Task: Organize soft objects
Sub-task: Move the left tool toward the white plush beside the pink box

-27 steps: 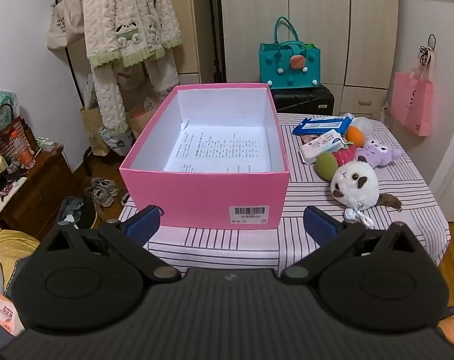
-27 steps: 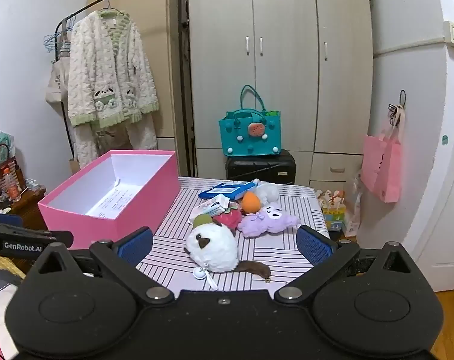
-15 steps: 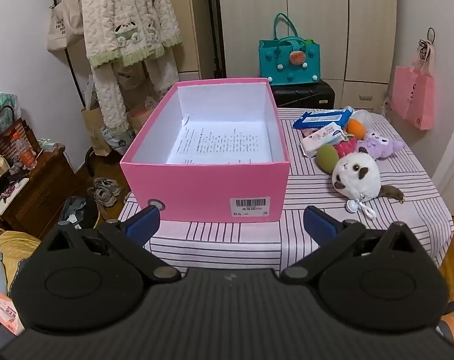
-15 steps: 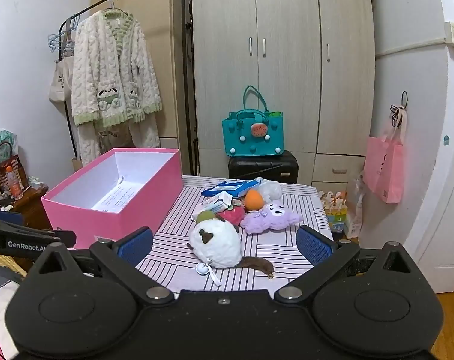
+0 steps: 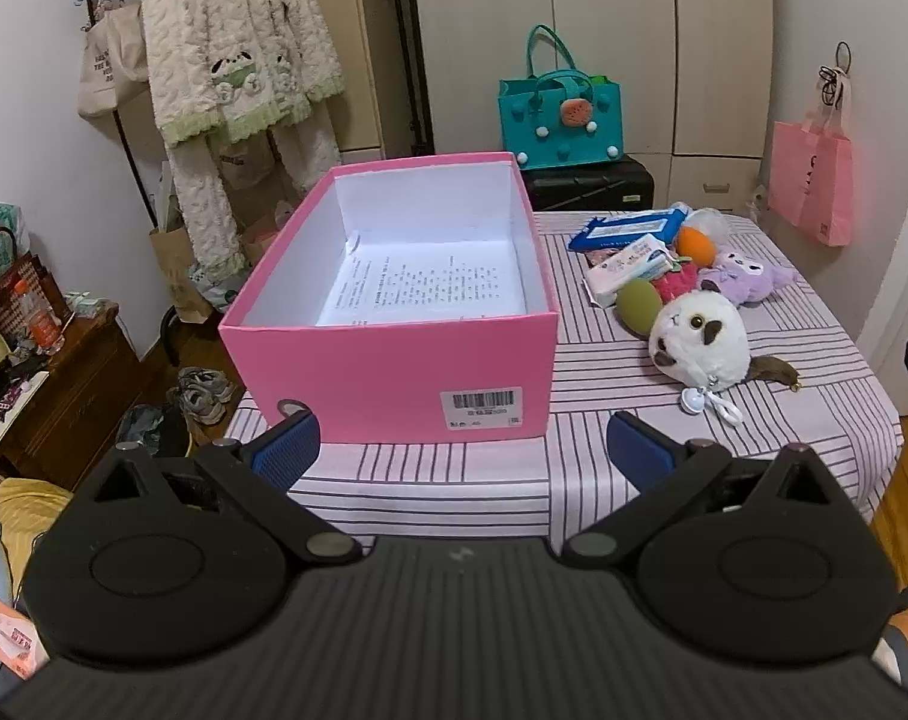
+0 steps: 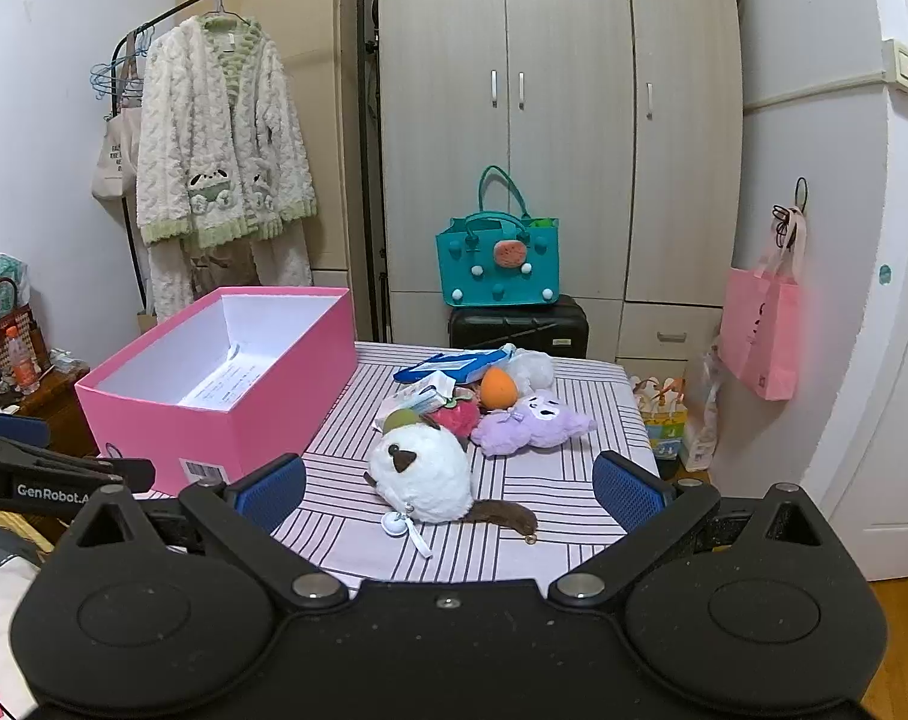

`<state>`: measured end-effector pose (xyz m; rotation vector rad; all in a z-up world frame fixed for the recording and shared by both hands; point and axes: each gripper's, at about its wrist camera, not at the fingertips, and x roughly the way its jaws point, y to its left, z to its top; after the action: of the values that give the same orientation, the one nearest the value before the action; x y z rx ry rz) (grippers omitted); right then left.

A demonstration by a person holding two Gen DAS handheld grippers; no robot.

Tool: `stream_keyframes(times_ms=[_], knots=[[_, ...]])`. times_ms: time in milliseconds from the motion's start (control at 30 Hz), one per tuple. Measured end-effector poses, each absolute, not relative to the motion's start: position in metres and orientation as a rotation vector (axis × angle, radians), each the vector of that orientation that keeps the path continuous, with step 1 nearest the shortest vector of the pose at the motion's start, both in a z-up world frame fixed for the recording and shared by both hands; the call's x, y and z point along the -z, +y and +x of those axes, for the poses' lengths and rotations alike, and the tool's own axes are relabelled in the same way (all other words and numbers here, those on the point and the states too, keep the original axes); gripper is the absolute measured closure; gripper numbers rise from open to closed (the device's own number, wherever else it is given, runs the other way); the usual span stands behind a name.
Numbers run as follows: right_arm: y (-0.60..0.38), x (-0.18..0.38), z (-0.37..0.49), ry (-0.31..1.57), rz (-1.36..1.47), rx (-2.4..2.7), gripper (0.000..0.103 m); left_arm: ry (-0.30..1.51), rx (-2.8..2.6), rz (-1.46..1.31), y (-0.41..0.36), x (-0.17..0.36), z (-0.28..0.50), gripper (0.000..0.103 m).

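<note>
Left tongs (image 5: 460, 447): jaws spread wide, nothing between blue pads, pitched downward, aimed toward 12 o'clock. Right tongs (image 6: 447, 483): jaws equally wide, empty, tilted down less steeply. In right wrist view, left tongs show at 9 o'clock edge.

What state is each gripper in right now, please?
Left gripper: open, holding nothing.
Right gripper: open, holding nothing.
</note>
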<state>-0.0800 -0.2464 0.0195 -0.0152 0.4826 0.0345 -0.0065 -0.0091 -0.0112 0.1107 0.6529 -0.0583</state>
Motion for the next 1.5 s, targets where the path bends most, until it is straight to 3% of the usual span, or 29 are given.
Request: stream_keyframes(times_ms=[1500], knots=[[-0.263, 0.011, -0.099, 0.376, -0.011, -0.052, 0.000, 0.511, 0.078, 0.115, -0.015, 0.043, -0.023, 0.000]])
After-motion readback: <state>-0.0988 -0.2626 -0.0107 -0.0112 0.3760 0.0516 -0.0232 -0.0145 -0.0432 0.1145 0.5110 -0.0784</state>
